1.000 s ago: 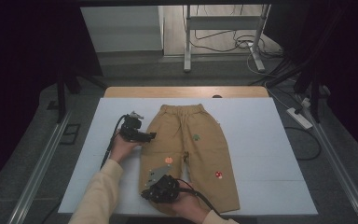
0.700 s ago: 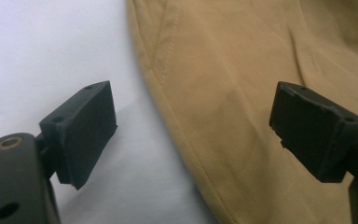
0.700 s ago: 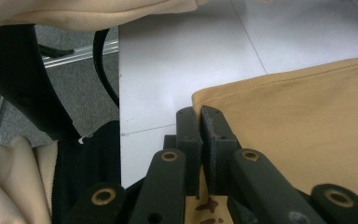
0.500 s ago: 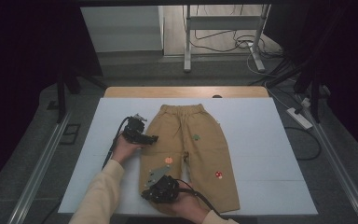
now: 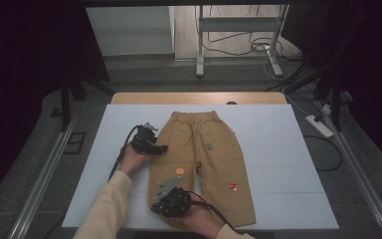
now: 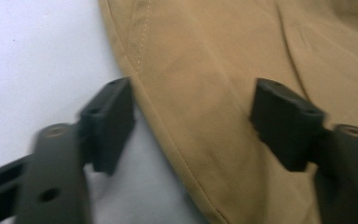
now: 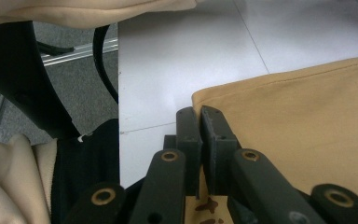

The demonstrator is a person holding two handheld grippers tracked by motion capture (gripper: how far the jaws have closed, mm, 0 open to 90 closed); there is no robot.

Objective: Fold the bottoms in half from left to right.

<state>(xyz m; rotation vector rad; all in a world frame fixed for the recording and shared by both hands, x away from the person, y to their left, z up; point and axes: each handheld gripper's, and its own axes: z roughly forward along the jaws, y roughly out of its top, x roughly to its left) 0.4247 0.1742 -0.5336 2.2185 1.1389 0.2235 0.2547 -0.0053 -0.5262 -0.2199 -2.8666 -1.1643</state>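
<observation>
Tan child's trousers (image 5: 204, 159) with small embroidered patches lie flat on the white table (image 5: 278, 139), waistband at the far end. My left gripper (image 5: 161, 148) is at the outer edge of the trousers' left leg near the hip. It is open, its jaws astride the seamed edge (image 6: 193, 100) of the trousers (image 6: 205, 60). My right gripper (image 5: 155, 206) is at the near hem of the same leg. Its jaws are pressed together (image 7: 200, 114) on the hem corner of the trousers (image 7: 307, 112).
The table's near edge runs just behind my right gripper, with grey floor and a rail (image 7: 74, 49) beyond it. A wooden strip (image 5: 199, 98) borders the far side. A power strip (image 5: 320, 126) and cables lie on the floor at the right.
My left gripper has shifted slightly along the trousers' left edge. The right gripper has stayed at the hem.
</observation>
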